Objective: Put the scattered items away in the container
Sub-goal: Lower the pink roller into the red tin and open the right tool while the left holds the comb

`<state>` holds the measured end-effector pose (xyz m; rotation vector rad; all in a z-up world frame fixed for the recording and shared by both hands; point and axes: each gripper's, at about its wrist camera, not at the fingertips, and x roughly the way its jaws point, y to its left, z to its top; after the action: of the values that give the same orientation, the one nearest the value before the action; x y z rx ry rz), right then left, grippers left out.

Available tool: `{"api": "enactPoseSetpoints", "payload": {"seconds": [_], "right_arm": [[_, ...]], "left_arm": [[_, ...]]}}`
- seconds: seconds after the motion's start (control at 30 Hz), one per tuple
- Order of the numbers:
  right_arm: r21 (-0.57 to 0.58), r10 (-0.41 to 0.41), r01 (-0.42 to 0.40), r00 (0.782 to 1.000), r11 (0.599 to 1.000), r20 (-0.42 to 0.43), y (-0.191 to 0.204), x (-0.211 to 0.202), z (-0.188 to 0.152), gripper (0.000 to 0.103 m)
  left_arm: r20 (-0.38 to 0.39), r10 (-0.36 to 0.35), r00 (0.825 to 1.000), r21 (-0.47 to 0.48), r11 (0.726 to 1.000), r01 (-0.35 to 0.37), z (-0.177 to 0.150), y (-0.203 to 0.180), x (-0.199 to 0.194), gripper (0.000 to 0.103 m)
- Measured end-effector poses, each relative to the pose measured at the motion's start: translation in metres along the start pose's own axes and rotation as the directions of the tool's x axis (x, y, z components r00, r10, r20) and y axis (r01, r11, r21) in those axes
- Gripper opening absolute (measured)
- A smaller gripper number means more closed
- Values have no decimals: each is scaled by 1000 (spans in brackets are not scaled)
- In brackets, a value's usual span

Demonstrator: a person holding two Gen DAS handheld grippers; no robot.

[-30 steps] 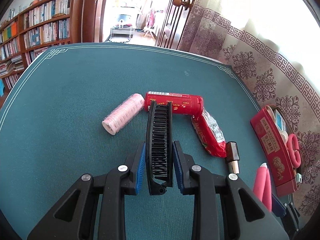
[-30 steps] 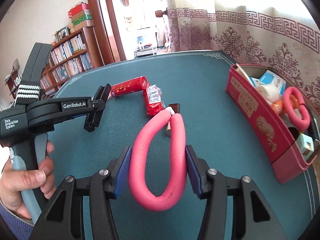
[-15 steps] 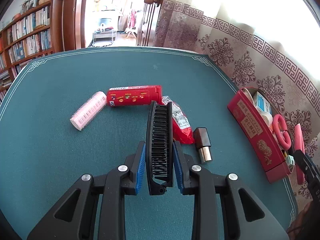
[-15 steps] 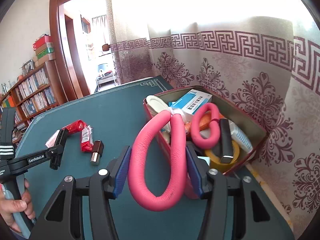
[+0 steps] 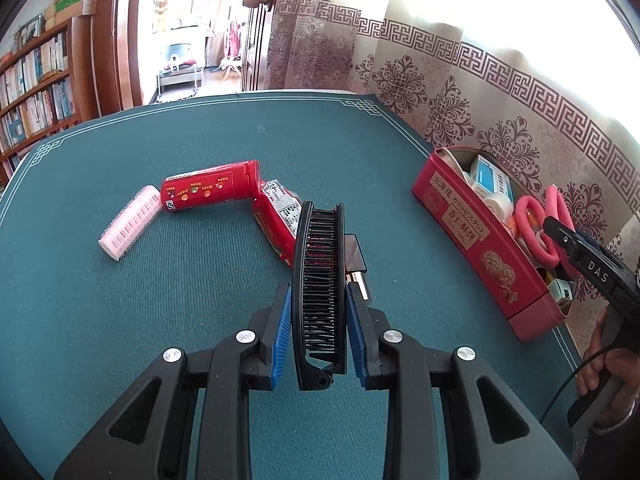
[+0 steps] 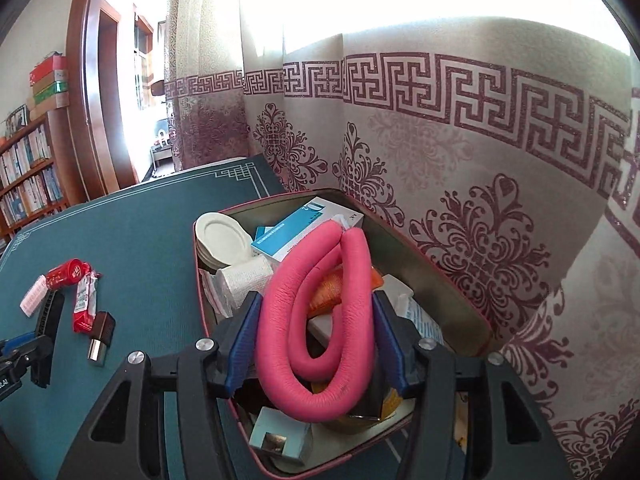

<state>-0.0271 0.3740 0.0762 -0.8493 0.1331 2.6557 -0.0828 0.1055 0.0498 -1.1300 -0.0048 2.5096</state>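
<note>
Over the red container [image 6: 448, 280], the bent pink foam roller [image 6: 320, 320] now hangs pinched between the right gripper's [image 6: 314, 344] fingers; a second ago it was still above the table [image 5: 160, 300], so release is probably next. The left gripper's [image 5: 318, 320] fingers, narrow, clamp the black comb [image 5: 320, 280], drifting toward the container.

A home: bookshelves [image 5: 36, 80], patterned curtains [image 6: 440, 160], doorway [image 5: 192, 40].

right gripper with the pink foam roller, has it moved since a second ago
Yes. The right gripper, shut on the pink foam roller, has swung from above the bare green table to over the red container.
</note>
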Motion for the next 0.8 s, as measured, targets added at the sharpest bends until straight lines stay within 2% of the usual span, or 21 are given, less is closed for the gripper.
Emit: {"api": "enactPoseSetpoints", "payload": {"seconds": [0.2,0.33,0.43,0.5,0.67,0.8], "right_arm": [[-44,-9,8,999,999,-33,7,15,-4,61],[-31,15,-16,999,999,-41,6,14,-3,65],[-13,16,-16,1000,1000,3,3,4,-6,70],[1,10,-10,999,1000,47,0,-7,-9,77],[21,-32,30,989,999,146,-3,-35,-25,80],[85,-19,5,987,996,160,-9,-45,-40,81]], "left_arm": [[-6,-8,1000,15,1000,9,-1,-8,1,29],[-4,-15,1000,28,1000,15,-2,-13,1,29],[-5,-17,1000,41,999,18,-2,-18,1,29],[-11,-24,1000,46,999,24,-3,-21,2,29],[-27,-19,999,62,998,21,-2,-30,5,29],[-44,-32,999,92,995,36,2,-44,4,29]]}}
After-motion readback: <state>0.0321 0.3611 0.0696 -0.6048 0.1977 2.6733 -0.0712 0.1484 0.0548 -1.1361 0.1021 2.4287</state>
